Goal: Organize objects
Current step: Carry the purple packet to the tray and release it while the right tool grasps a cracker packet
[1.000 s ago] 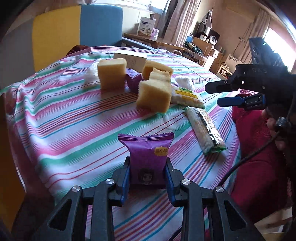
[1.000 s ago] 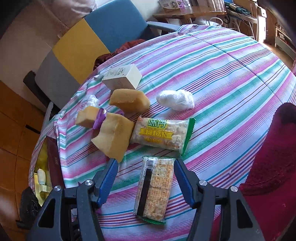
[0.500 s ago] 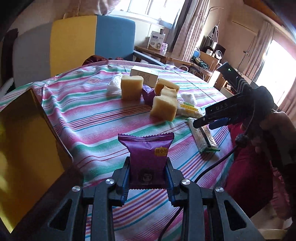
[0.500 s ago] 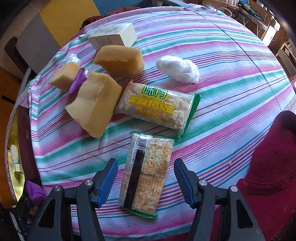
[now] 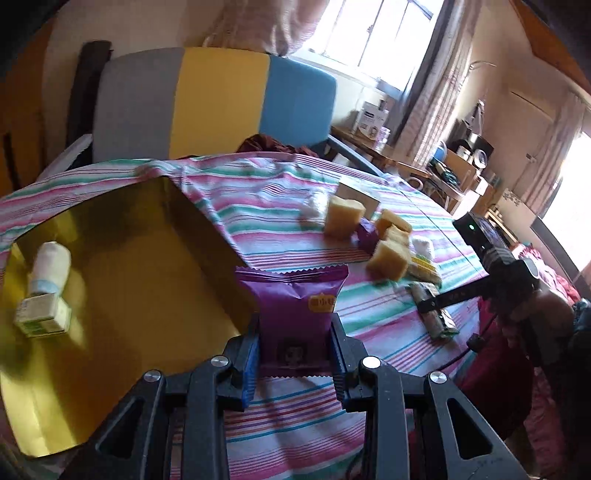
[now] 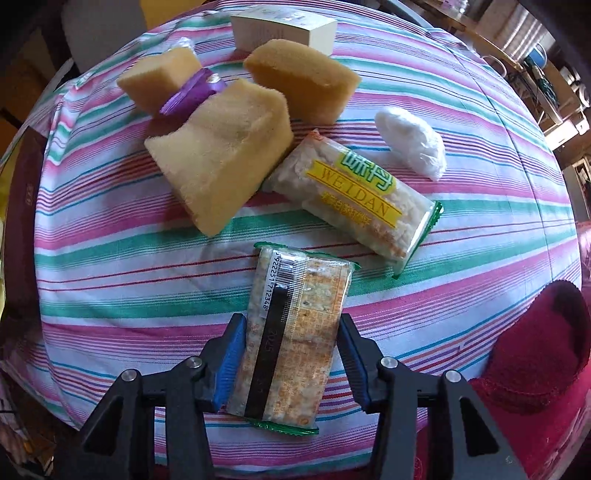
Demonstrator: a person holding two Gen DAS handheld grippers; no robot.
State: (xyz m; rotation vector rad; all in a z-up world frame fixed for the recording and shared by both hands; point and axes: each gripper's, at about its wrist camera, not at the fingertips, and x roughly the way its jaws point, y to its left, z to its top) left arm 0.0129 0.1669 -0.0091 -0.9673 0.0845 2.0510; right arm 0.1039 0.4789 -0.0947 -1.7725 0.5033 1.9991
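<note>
My left gripper is shut on a purple snack packet and holds it above the table edge beside a gold box. The box holds a small white bottle and a small green-white carton. My right gripper stands around a clear cracker packet lying on the striped tablecloth. Its fingers sit close on both sides of the packet, and I cannot tell if they press it. The right gripper also shows in the left wrist view, low over that packet.
Three yellow sponges, a purple packet, a WEIDAN cracker packet, a white wad and a white box lie beyond. A red cloth lies at the right. A grey-yellow-blue chair stands behind the table.
My left gripper has swung left with the purple packet, bringing the gold box into view. My right gripper has come down and narrowed around the cracker packet.
</note>
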